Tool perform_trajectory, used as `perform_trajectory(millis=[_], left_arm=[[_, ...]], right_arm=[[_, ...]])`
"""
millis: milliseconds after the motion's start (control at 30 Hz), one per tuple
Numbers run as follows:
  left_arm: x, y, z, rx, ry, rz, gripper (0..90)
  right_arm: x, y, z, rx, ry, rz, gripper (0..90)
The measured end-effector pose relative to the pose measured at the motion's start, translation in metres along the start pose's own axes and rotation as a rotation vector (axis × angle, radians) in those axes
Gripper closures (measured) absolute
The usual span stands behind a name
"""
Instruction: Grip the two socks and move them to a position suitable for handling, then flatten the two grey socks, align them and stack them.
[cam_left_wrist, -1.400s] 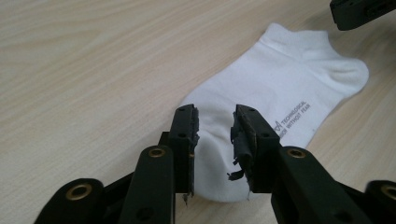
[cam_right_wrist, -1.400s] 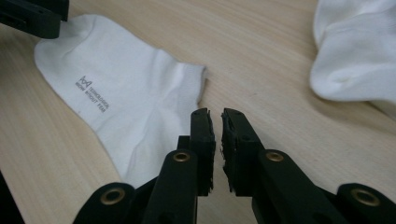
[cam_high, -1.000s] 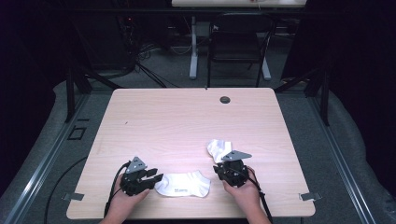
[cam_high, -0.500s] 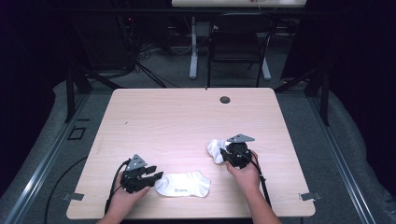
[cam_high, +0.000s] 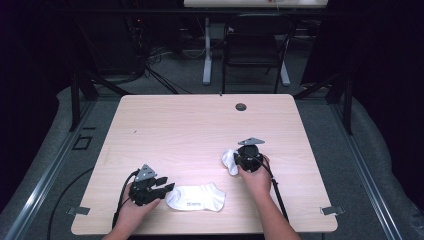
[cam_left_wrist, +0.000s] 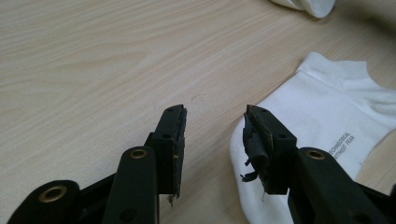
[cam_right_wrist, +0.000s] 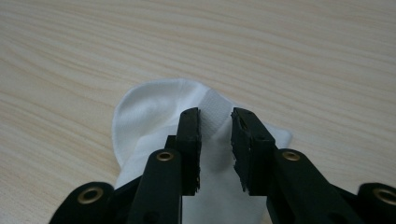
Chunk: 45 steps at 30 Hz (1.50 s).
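- We work with two white socks on the wooden table (cam_high: 190, 125); our guess is that they are to be paired or laid together, and that is not yet done, since they lie well apart
- The flat sock (cam_high: 196, 197) lies spread out near the front edge, just beside our left gripper (cam_high: 165, 189), which rests there with its jaws parted and nothing between them
- The bunched sock (cam_high: 230, 160) sits further right under our right gripper (cam_high: 239, 162), whose jaws have just been closing; they straddle a fold of cloth, but we cannot tell whether the pads press on it
- What is left: a sure hold on the bunched sock, then bringing it over to the flat one
- The left gripper view shows small print on the flat sock (cam_left_wrist: 322, 140) and frayed pad lining, which the high view is too far off to give
- The right gripper view shows the ridge of fabric (cam_right_wrist: 215, 140) between the jaws, hidden from above by the gripper body
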<state>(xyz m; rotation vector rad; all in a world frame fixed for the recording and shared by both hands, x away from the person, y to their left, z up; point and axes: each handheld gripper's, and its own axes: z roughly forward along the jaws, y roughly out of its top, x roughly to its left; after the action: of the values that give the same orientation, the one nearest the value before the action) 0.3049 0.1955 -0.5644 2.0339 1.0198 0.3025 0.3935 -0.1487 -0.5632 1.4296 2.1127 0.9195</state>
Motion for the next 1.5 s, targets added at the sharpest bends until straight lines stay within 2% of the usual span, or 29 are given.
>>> perform_trajectory(millis=[200,400,533,700,767,900,967,1133,1333,1400,1467,1500], left_arm=[[0.000,0.000,0.000,-0.001,-0.002,-0.002,58.0],[0.001,0.000,0.000,0.001,-0.006,-0.002,57.9],[0.001,0.001,0.001,0.000,-0.004,-0.001,57.9],[0.001,0.001,0.001,-0.003,-0.005,-0.005,57.9],[0.000,0.001,0.002,-0.003,-0.006,-0.014,57.8],[0.001,0.001,0.001,-0.003,-0.008,-0.003,57.8],[0.001,0.001,0.001,-0.006,-0.007,-0.004,57.8],[0.002,0.002,0.002,-0.003,-0.005,-0.011,57.8],[0.001,0.002,0.003,0.000,-0.004,-0.009,57.7],[0.001,0.002,0.002,0.000,-0.003,-0.006,57.8],[0.001,0.002,0.002,-0.003,-0.003,-0.009,57.7],[0.002,0.002,0.002,-0.004,0.000,-0.006,57.7]], right_arm=[[0.009,-0.003,0.010,0.040,0.007,-0.038,76.0],[0.016,-0.005,0.012,0.031,0.041,-0.050,77.4],[0.024,-0.005,0.013,0.027,0.080,-0.066,78.3],[0.037,-0.003,0.016,0.032,0.113,-0.089,78.7],[0.048,-0.002,0.018,0.028,0.135,-0.108,79.0],[0.062,0.000,0.020,0.030,0.168,-0.135,79.2],[0.067,0.001,0.021,0.035,0.176,-0.157,79.2],[0.078,0.001,0.022,0.033,0.202,-0.175,79.3],[0.084,0.003,0.021,0.044,0.221,-0.193,77.9],[0.085,0.004,0.020,0.038,0.220,-0.187,77.0],[0.086,0.005,0.014,0.023,0.236,-0.180,74.3],[0.088,0.005,0.008,0.005,0.251,-0.192,71.1]])
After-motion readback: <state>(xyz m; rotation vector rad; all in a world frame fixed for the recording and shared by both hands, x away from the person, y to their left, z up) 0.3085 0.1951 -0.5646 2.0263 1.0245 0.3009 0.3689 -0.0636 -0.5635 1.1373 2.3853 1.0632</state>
